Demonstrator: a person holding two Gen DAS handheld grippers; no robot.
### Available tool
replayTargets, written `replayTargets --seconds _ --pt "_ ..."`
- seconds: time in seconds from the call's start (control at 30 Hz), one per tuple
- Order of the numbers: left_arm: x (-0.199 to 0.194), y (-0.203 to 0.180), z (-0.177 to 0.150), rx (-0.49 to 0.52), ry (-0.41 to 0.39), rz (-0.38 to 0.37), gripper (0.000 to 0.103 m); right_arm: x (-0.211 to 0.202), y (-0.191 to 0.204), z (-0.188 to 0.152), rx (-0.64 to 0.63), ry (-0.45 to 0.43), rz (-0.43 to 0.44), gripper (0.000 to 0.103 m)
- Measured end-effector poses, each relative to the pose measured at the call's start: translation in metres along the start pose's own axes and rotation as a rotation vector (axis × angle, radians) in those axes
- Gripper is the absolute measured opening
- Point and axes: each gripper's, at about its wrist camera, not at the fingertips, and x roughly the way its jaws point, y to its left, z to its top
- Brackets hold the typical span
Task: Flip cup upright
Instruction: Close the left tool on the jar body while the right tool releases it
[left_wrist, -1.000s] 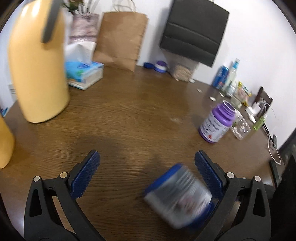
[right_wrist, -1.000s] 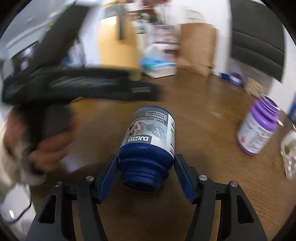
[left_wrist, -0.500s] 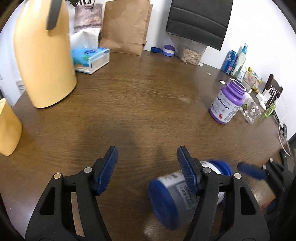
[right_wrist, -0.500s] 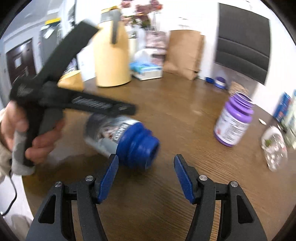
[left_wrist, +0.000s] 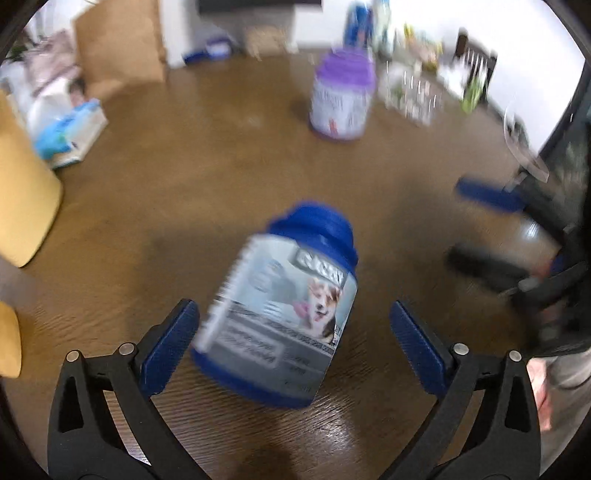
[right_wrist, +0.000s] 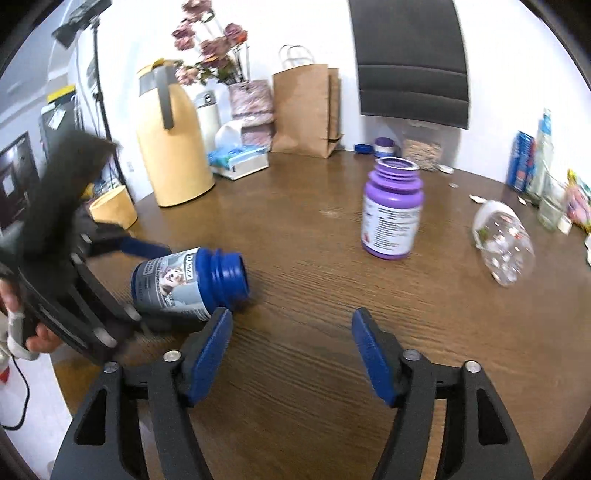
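The blue bottle (right_wrist: 188, 284) lay on its side near the table's (right_wrist: 332, 295) left edge, mouth toward the middle. The left gripper (left_wrist: 291, 339) was spread wide around it, pads apart from it. The right gripper (right_wrist: 291, 350) gaped open, empty, just beside it.

Blue bottle (right_wrist: 188, 282) label print blurred; nothing legible.

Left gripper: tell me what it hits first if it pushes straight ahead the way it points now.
The left gripper is open, and the blue bottle lies on its side on the table between its fingers. Going straight on, it would probably meet that bottle's base end first, though blur leaves the depth uncertain.
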Motion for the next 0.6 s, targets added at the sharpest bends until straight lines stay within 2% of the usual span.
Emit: replayTargets --seconds 0.07,0.2,0.3,0.33,0.4,0.43,0.5,0.57,0.6 --pt "0.008 0.002 0.003 -0.002 0.029 0.022 0.062 -0.004 -0.002 -0.002 0.005 0.003 0.007 0.074" --pt "0.003 0.009 0.009 -0.033 -0.017 -0.022 0.060 -0.006 -0.007 -0.003 0.010 0.013 0.003 0.074" --pt "-0.008 0.008 0.011 -0.032 -0.092 -0.029 0.060 -0.005 -0.011 0.003 0.026 0.008 0.012 0.074" --pt "-0.011 0.006 0.013 -0.028 -0.123 -0.020 0.060 -0.006 -0.012 0.007 0.034 -0.001 0.016 0.074" --pt "-0.024 0.003 0.018 -0.011 -0.200 0.073 0.060 -0.012 -0.014 0.020 0.053 -0.037 0.021 0.074" --pt "-0.030 0.002 0.019 -0.011 -0.233 0.090 0.060 -0.016 -0.015 0.029 0.063 -0.059 0.044 0.074" --pt "-0.045 0.005 0.027 -0.021 -0.319 0.097 0.060 -0.021 -0.019 0.052 0.099 -0.096 0.122 0.082" --pt "-0.058 0.009 0.039 -0.041 -0.390 0.096 0.060 -0.017 -0.023 0.080 0.138 -0.095 0.230 0.083" --pt "-0.064 0.014 0.046 -0.055 -0.426 0.092 0.060 -0.014 -0.024 0.092 0.148 -0.089 0.246 0.083"
